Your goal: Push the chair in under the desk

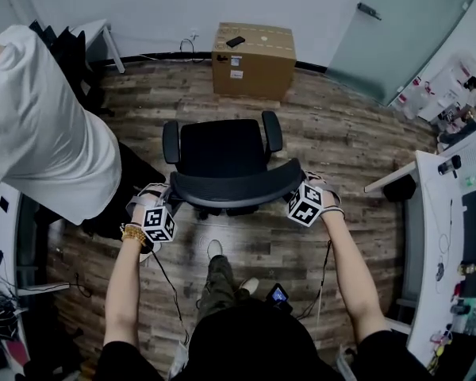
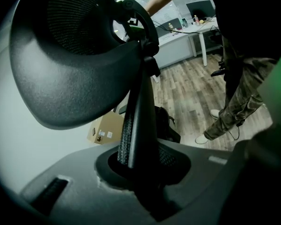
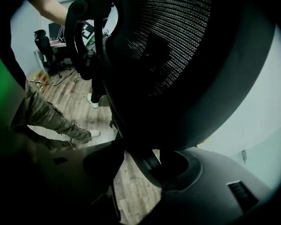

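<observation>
Over plank floor, left gripper and right gripper fingers pinch curved mesh chair.

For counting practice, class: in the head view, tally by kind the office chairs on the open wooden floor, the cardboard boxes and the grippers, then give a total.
office chair: 1
cardboard box: 1
grippers: 2, the left gripper and the right gripper, each clamped on the backrest's edge
Total: 4
</observation>
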Demonstrator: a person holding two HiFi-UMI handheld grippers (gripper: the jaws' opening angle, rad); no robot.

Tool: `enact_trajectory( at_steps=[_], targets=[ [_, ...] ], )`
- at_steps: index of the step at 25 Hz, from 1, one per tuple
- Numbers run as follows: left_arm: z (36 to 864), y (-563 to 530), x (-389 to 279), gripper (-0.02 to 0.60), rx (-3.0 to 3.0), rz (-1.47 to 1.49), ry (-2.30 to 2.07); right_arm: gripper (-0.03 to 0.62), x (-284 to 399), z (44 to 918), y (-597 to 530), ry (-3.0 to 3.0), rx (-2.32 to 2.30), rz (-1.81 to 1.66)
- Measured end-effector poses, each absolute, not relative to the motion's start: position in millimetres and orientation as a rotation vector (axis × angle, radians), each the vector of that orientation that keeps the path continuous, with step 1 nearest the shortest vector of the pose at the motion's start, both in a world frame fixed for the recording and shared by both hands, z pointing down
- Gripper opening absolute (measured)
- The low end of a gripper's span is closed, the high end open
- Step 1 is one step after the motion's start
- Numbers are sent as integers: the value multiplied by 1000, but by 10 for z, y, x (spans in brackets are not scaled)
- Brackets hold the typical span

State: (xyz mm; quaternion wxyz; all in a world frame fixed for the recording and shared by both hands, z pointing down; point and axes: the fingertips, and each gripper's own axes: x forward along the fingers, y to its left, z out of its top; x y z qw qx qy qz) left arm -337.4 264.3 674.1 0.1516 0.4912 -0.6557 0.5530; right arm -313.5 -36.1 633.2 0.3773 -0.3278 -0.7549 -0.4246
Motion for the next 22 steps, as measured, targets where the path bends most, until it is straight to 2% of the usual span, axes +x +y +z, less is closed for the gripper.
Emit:
enact_trajectory(
  at_steps=[22],
  targets=[
    [6798,2086,-2689,100,1586,1575,-1801,244,-2073,6373,-868,-2005,-692,-1050]
  ],
)
